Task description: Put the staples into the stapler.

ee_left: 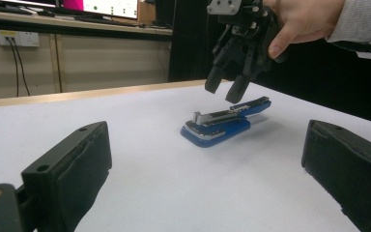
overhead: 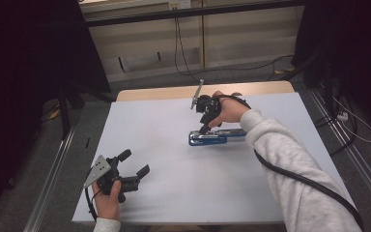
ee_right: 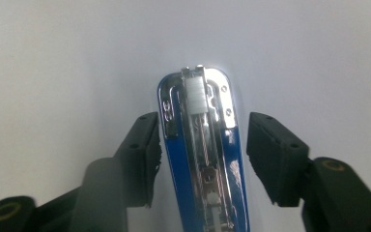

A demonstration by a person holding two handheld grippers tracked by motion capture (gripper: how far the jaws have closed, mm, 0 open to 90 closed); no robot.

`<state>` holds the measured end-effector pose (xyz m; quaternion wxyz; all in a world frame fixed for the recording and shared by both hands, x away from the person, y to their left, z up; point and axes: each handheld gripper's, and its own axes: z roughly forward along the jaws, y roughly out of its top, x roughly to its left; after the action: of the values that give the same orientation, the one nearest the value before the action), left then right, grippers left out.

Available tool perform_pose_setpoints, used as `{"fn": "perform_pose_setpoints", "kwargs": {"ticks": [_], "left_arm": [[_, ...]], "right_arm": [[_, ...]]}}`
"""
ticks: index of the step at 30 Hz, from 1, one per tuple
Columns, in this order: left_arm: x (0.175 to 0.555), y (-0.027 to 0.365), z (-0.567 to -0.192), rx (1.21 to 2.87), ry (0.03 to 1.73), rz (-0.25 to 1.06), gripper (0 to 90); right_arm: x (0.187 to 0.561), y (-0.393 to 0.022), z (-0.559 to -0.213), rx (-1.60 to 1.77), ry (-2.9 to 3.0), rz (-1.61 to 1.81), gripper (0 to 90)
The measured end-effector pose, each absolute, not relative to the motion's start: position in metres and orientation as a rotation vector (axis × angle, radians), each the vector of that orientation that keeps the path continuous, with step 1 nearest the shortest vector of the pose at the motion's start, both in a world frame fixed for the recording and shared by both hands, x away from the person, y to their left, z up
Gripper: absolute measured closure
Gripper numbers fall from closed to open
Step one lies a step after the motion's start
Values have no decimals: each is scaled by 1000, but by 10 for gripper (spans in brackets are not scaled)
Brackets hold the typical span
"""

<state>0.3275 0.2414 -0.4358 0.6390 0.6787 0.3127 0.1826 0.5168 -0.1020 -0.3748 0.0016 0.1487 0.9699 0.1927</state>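
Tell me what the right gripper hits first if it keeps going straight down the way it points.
The blue stapler. The right gripper points down at it with open jaws either side of its body, so it likely meets the stapler's metal top, or straddles it down to the white table.

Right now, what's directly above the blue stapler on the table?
The right hand-held gripper hangs just above the stapler, jaws open and pointing down, straddling its metal top without touching. The stapler lies flat on the white table. Its rear end is hidden behind the sleeve.

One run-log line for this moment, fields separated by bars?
right gripper: open, above blue stapler, jaws either side | left gripper: open, apart | stapler: flat on table
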Motion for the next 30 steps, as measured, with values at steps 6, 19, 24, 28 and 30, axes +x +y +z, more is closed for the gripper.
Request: {"fn": "perform_pose_setpoints", "kwargs": {"ticks": [6, 19, 24, 28, 30], "left_arm": [[330, 236, -434, 1568, 714, 391, 36], [339, 219, -432, 1661, 719, 340, 36], [340, 214, -431, 1675, 708, 320, 36], [343, 208, -430, 1692, 696, 311, 37], [346, 205, -429, 1699, 691, 303, 36]], "right_arm": [[510, -115, -376, 504, 3001, 678, 324], [494, -156, -385, 666, 2882, 797, 184], [489, -167, -382, 694, 2850, 820, 175], [484, -175, -381, 722, 2822, 815, 157], [481, -180, -380, 732, 2812, 817, 155]]}}
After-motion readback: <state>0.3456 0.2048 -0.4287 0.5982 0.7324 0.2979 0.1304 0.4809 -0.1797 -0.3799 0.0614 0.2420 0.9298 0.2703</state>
